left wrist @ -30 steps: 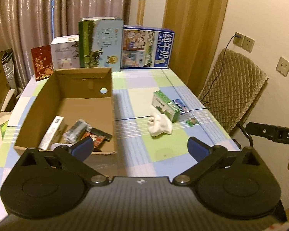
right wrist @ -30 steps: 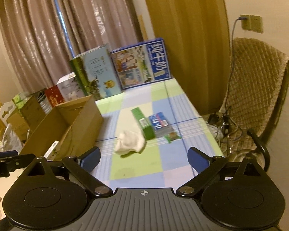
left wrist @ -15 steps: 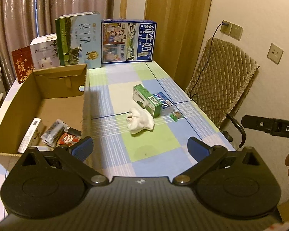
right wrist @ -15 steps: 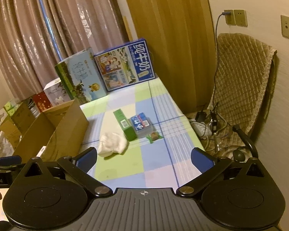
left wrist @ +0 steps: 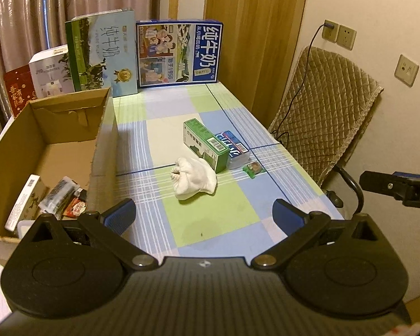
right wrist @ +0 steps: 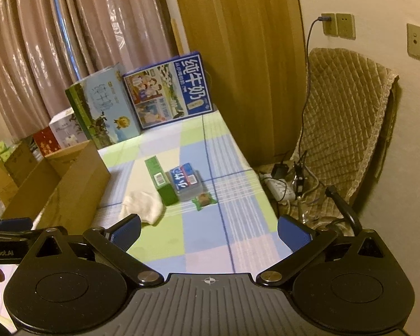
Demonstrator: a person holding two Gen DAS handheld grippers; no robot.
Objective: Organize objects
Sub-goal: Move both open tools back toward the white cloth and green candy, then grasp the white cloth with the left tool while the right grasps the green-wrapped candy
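We are holding the left gripper (left wrist: 203, 215) above the near end of the checkered table (left wrist: 165, 106), its blue fingers spread wide and gripping nothing. In the left wrist view, a crumpled white cloth (left wrist: 194, 177) is lying at about 12 o'clock from the gripper. Just past it, at about 1 o'clock, a green box (left wrist: 205, 144) is resting flat, with its near end touching the cloth. A blue packet (left wrist: 235, 151) is sitting right against the green box's right side, and a small green snack packet (left wrist: 254, 168) is lying just beside the blue packet's near corner.

At 10 o'clock, an open cardboard box (left wrist: 102, 151) is standing on the table, holding a white carton (left wrist: 23, 201) and several small wrapped items (left wrist: 60, 196) near its front wall. Two large milk cartons, one green (left wrist: 103, 53) and one blue (left wrist: 179, 53), are standing upright at the table's far end.

We are holding the right gripper (right wrist: 208, 233) over the table's near right edge, its fingers likewise parted wide and empty. A quilted chair (right wrist: 347, 128) is standing at 2 o'clock.
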